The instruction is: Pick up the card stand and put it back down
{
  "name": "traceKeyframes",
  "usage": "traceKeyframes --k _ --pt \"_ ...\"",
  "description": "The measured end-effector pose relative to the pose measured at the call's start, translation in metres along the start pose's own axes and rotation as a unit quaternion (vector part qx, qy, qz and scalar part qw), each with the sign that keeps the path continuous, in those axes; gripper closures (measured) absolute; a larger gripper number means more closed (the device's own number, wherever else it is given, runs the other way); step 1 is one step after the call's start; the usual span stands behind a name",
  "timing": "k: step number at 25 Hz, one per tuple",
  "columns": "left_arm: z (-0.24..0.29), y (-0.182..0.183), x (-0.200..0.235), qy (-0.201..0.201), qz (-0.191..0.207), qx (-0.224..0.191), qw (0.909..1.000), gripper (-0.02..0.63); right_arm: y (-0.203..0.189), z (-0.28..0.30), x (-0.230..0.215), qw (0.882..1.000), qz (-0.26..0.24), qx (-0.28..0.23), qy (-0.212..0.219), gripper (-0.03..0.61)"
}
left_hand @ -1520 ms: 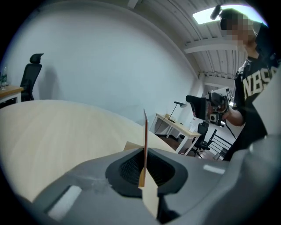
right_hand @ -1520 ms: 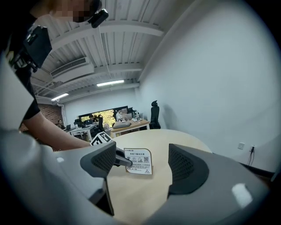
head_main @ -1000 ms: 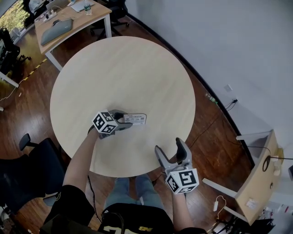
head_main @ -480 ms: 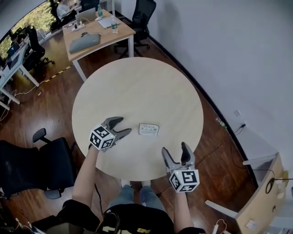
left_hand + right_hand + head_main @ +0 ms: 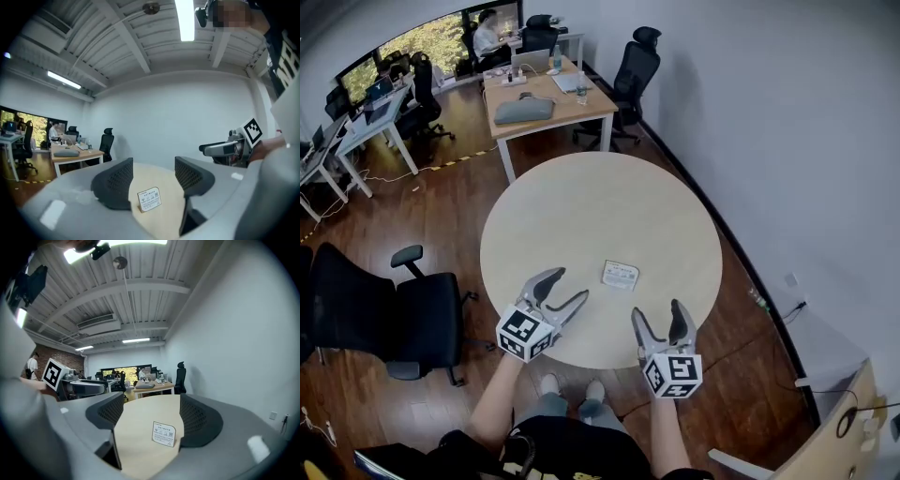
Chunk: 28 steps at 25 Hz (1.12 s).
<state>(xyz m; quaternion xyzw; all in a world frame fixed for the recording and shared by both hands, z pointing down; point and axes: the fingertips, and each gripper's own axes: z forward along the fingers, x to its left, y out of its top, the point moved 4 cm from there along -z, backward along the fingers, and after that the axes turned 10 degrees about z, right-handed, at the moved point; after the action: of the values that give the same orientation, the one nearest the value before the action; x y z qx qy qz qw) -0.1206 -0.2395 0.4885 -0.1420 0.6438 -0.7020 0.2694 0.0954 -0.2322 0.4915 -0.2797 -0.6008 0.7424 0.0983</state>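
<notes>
Card stand (image 5: 620, 275) stands on the round table (image 5: 581, 216), toward its near right, well apart from both tools. Left gripper (image 5: 570, 285) hangs over the near edge — jaws apart, closing on nothing. Right gripper (image 5: 657, 311) is wide and empty. Judged: either put-down is done or pick-up is pending — a fresh grasp calls for reaching forward to straddle the card.

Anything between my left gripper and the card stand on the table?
Nothing visible does. Only bare table lies between the left gripper and the card stand, which stands alone on it. The gripper's jaws are closing on nothing; the stand is ahead of them, untouched.
</notes>
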Motion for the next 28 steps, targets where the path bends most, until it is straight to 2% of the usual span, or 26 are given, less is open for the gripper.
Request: traceKeyframes --k 3,7,12,14,18,21,25,28 --pt "-0.034 0.012 -0.027 0.038 0.023 -0.013 0.9989 0.319 0.002 -0.025 0.019 1.0 -0.002 -0.022 0.003 0.202" --pt "-0.081 0.018 -0.057 0.053 0.023 -0.027 0.998 0.319 -0.006 -0.055 0.053 0.999 -0.009 -0.037 -0.001 0.202" --pt "-0.163 0.016 -0.094 0.126 0.043 -0.036 0.9905 0.339 -0.037 -0.128 0.098 0.999 -0.006 -0.041 -0.03 0.202" --pt "-0.192 0.011 -0.105 0.13 0.031 -0.05 0.9897 0.339 -0.055 -0.156 0.12 0.999 -0.006 -0.032 -0.042 0.202" --pt "-0.235 0.007 -0.122 0.118 0.024 -0.049 0.9915 0.337 -0.077 -0.193 0.161 0.999 -0.008 -0.01 -0.042 0.202" --pt "-0.258 0.02 -0.138 0.123 0.045 -0.054 0.99 0.337 -0.069 -0.211 0.185 0.999 -0.019 -0.014 -0.024 0.202" --pt "-0.281 0.039 -0.151 0.159 0.065 -0.078 0.982 0.339 -0.052 -0.222 0.205 0.999 -0.017 -0.047 0.007 0.202" --pt "-0.286 0.041 -0.167 0.168 0.067 -0.077 0.9806 0.341 -0.047 -0.232 0.2 0.998 -0.027 -0.054 -0.005 0.209"
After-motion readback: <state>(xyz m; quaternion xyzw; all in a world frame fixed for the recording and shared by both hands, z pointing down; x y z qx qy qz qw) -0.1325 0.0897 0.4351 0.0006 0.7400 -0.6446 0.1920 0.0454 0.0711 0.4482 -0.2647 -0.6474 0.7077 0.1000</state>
